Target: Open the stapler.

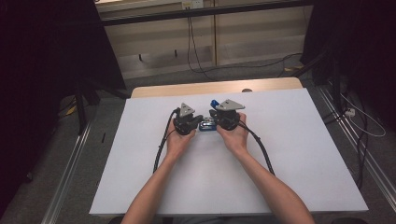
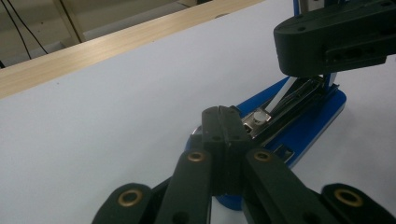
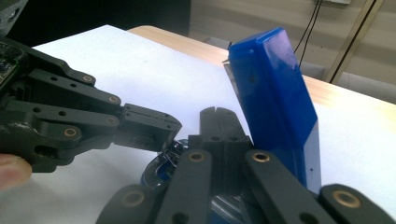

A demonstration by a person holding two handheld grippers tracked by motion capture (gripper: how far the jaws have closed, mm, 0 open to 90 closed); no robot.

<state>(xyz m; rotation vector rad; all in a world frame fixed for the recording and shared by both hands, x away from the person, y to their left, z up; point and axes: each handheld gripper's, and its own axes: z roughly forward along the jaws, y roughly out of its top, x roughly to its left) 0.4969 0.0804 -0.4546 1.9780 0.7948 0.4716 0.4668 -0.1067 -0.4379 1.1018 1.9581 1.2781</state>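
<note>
The left gripper (image 1: 195,122) sits left of centre on the white counter (image 1: 289,154), held by the person's left hand (image 1: 180,140). In the left gripper view its jaws are pressed together with no gap. Their tips lie against the rear end of the metal magazine of a blue stapler (image 2: 299,123); whether they pinch any part of it cannot be told.

The stapler (image 1: 206,125) lies at the middle of the counter, between the two grippers. Its blue base rests flat on the white surface. Its blue top cover (image 3: 275,93) is swung up, standing steeply over the base and exposing the metal staple channel (image 2: 292,100).

The right gripper (image 1: 215,120) is just right of the stapler, held by the person's right hand (image 1: 235,135). In the right gripper view its jaws are likewise closed against each other, with no gap visible. Their tips sit beside the raised cover, over the base; contact with the cover cannot be confirmed. The left gripper (image 3: 159,128) enters this view from the left, its closed tip over the metal end of the stapler.

A black cable (image 1: 163,140) trails from each gripper toward the near edge. The wooden counter edge (image 1: 215,87) shows beyond the white surface.
</note>
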